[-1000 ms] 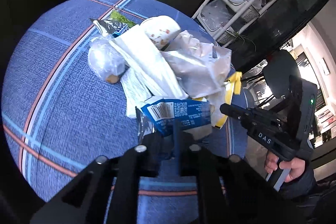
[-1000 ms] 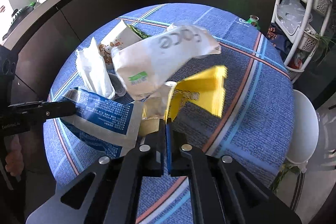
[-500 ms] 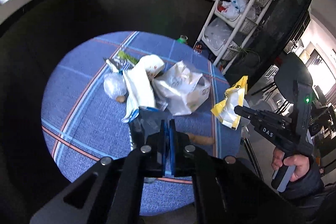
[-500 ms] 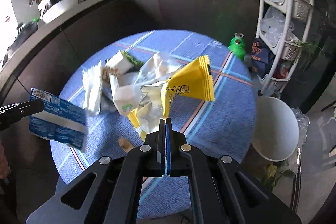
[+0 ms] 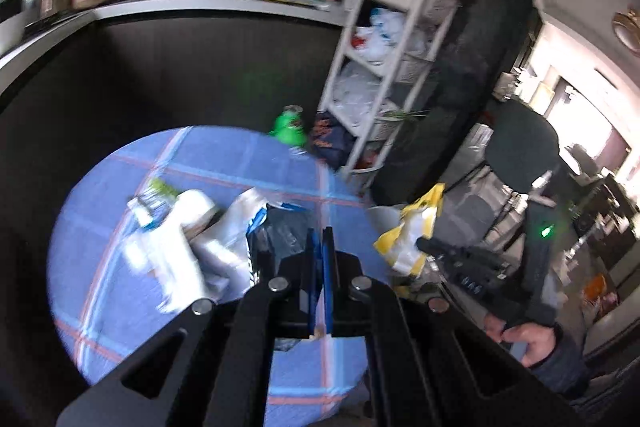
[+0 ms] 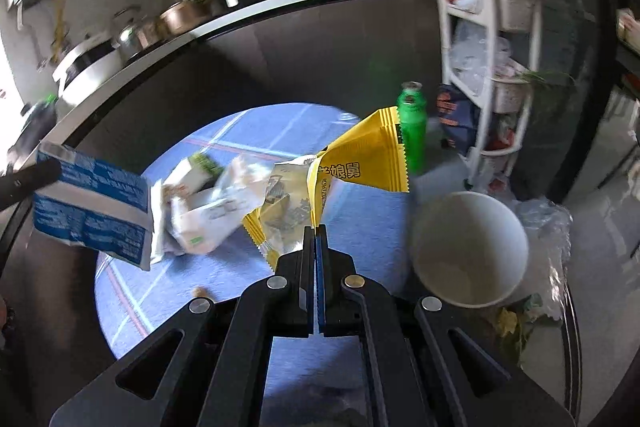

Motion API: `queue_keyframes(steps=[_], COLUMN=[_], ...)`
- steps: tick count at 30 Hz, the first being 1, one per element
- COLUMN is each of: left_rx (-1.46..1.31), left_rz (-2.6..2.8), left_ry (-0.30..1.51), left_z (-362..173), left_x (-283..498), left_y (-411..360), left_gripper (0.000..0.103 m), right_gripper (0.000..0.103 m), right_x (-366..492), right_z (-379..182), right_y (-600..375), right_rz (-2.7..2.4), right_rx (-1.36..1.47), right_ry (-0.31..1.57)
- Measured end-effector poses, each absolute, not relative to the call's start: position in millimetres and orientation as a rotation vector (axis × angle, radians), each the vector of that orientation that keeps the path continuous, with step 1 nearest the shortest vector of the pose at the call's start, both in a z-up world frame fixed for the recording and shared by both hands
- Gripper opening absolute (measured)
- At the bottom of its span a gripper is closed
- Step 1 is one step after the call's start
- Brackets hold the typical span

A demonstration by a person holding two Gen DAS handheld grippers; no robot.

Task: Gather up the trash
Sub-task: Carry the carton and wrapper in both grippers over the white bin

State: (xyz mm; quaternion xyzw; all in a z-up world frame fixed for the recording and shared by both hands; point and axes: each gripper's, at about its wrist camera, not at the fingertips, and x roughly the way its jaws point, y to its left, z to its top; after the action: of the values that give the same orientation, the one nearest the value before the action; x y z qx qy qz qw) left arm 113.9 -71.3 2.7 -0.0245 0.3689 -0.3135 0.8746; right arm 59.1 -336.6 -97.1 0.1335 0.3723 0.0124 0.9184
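The right tool (image 6: pixel 316 233) is clenched on a yellow snack wrapper (image 6: pixel 360 159), which is held up at the centre of the right wrist view, above the blue round worktop (image 6: pixel 360 211) and just left of a white bin (image 6: pixel 468 247) at lower right. The left tool (image 5: pixel 319 239) is clamped on a blue-and-white packet (image 6: pixel 88 203) — seen at the left edge of the right wrist view, lifted clear of the worktop. A heap of white wrappers (image 6: pixel 208 207) is left lying on the cloth between the two. A green bottle (image 6: pixel 411 131) is seen upright beyond the worktop, beside a white shelf rack (image 6: pixel 492 39) at upper right.
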Motion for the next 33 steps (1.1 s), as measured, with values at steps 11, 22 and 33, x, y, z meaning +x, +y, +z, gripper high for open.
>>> queue_keyframes(steps=[11,22,33], left_rx=[0.004,0.107,0.184], left_rz=[-0.889,-0.967,-0.893], left_ry=[0.837,0.972,1.056], left_z=[-19.6,-105.5,-168.5], left_x=[152.2,191.5,222.4], left_y=[-229.5,-353.4,-390.3], left_gripper=[0.004,0.004,0.044], right_gripper=[0.001,0.001,0.001], right_x=[45.4,53.2,77.2], right_z=[-142.4,-193.3,-225.6], right_y=[-449.3,-508.4,-525.0], right_rz=[-0.197,-0.258,-0.234], right_rx=[0.389,0.442,0.488], right_ry=[0.794,0.849,0.891])
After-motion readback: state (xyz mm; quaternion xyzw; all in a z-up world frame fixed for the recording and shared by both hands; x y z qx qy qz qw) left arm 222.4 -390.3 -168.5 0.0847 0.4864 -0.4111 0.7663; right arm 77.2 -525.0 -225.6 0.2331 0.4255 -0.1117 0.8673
